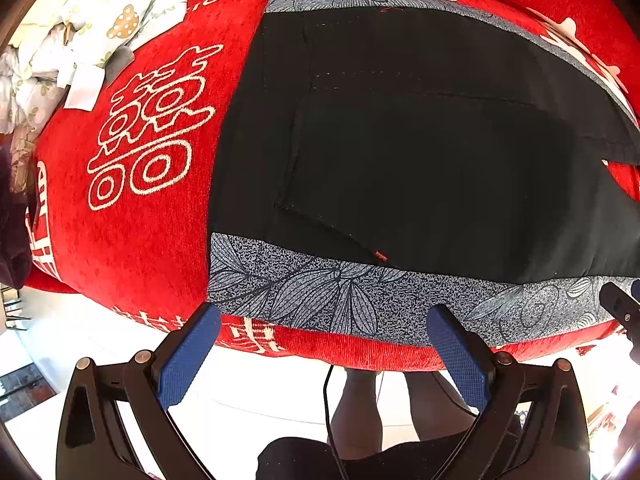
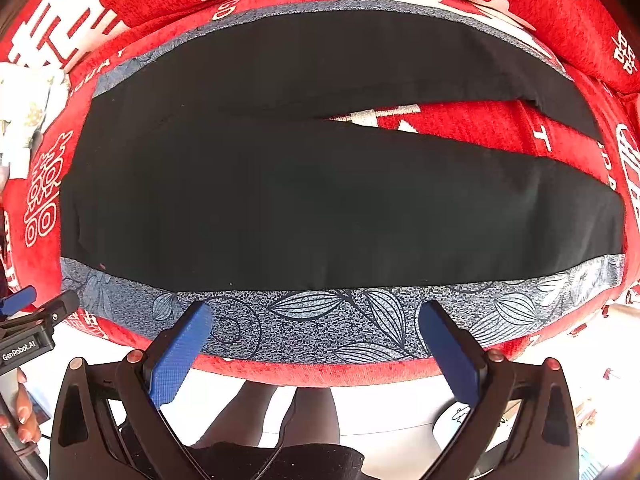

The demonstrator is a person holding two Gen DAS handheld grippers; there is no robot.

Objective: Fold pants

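Note:
Black pants lie spread flat on a red cushion, waist to the left, two legs parted to the right. A blue-grey leaf-print side stripe runs along the near edge. In the left wrist view the waist end with a back pocket shows. My left gripper is open and empty, just over the near stripe by the waist. My right gripper is open and empty over the stripe of the near leg. The left gripper's body also shows in the right wrist view.
The red cushion with white characters carries the pants; its front edge is just below the fingertips. A pile of pale printed laundry lies at the far left. The person's legs stand below over a white floor.

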